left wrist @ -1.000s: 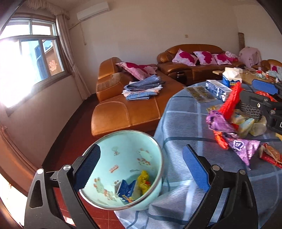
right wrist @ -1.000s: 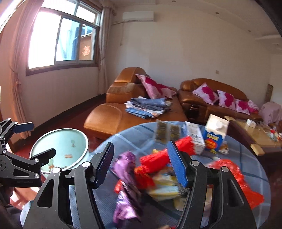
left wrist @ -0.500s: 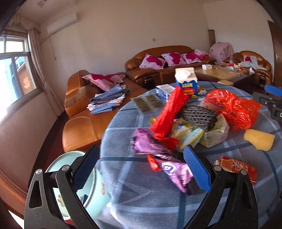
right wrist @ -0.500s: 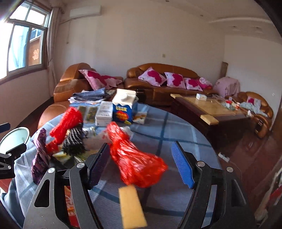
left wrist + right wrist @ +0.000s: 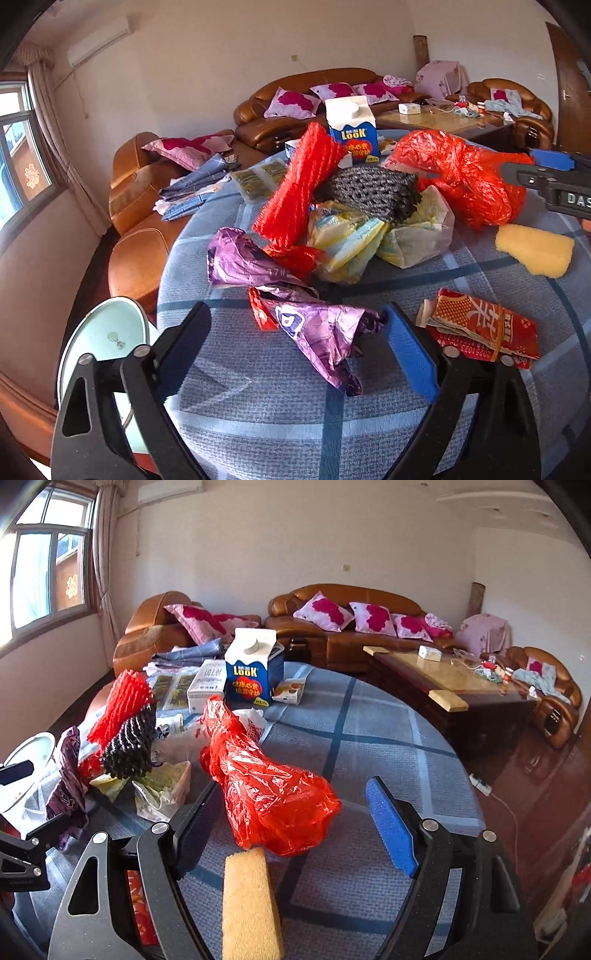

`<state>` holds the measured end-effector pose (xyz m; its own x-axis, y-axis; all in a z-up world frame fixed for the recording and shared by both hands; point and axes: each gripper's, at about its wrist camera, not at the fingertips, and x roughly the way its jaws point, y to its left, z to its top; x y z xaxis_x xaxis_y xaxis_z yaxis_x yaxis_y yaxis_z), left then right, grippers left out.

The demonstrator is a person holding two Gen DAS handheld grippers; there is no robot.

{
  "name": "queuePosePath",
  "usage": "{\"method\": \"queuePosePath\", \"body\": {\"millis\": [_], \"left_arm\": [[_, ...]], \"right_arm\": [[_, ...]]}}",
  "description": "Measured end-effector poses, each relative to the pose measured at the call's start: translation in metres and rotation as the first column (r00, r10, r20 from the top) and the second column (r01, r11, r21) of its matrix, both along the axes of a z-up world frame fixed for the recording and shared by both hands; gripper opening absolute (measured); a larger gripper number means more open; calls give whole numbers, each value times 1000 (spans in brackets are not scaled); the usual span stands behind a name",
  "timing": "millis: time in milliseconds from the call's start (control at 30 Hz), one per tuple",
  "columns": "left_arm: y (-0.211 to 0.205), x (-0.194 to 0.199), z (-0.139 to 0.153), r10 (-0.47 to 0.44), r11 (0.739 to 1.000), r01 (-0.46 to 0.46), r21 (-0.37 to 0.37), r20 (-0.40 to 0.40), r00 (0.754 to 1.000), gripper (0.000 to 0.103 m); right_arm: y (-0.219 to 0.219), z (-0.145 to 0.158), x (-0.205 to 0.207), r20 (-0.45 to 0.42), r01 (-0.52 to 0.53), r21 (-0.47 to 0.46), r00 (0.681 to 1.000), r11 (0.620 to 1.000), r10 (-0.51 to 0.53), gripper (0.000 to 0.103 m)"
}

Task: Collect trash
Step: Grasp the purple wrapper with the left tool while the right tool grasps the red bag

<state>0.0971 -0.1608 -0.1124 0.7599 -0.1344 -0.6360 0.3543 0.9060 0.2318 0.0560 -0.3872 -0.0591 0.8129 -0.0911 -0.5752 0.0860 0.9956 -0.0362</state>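
Lower centre, left view: we see the left hand-held gripper [image 5: 297, 350] spread but closing, astride a purple foil wrapper [image 5: 317, 332] on the worktop [image 5: 258, 406]. Lower centre, right view: the right hand-held gripper [image 5: 284, 834] is widening, framing a red plastic bag [image 5: 266, 786] and yellow sponge [image 5: 249, 904].

- We see pale walls [image 5: 295, 535] with an air conditioner [image 5: 170, 489] mounted high.
- We note a bright window [image 5: 40, 572] with a curtain [image 5: 101, 554].
- Brown leather sofas [image 5: 369, 635] carry pink cushions [image 5: 321, 611].
- A coffee table [image 5: 454, 679] stands on dark red floor [image 5: 535, 794].
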Motion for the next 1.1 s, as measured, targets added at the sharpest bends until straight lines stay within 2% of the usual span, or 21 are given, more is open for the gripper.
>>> {"method": "queuePosePath", "body": {"millis": [33, 67, 100, 133, 167, 233, 467, 633, 733, 1100], "left_arm": [[0, 0, -1, -8, 1000, 8, -3, -11, 1000, 78], [2, -1, -1, -13, 1000, 13, -8, -20, 1000, 71], [3, -1, -2, -22, 1000, 21, -16, -31, 999, 66], [3, 0, -2, -41, 999, 39, -32, -50, 998, 48], [2, 1, -4, -49, 998, 47, -36, -63, 997, 32], [2, 1, -4, -66, 997, 63, -45, -75, 995, 27], [11, -14, 18, -85, 994, 84, -72, -12, 996, 23], [33, -22, 44, -39, 994, 45, -98, 61, 997, 23], [45, -25, 51, 3, 995, 6, -98, 92, 996, 23], [97, -15, 64, 169, 984, -158, -87, 136, 976, 23]], "right_arm": [[0, -3, 4, -21, -2, -7, 1000, 1000, 2, 73], [1, -4, 7, -37, -11, -3, 999, 1000, 10, 59], [2, -8, 11, -69, -24, 5, 997, 1000, 24, 49], [2, -9, 13, -83, -31, 11, 996, 999, 32, 30], [3, -10, 13, -90, -39, 13, 995, 999, 40, 15], [6, -10, 10, -87, -65, 26, 994, 998, 67, 4], [12, 20, -9, 25, -68, 46, 997, 997, 67, 2], [17, 46, -21, 121, -61, 79, 991, 995, 51, 2], [32, 57, -19, 158, -92, 87, 984, 992, 77, 2], [102, 63, 12, 187, -238, 121, 959, 964, 214, 2]]}}
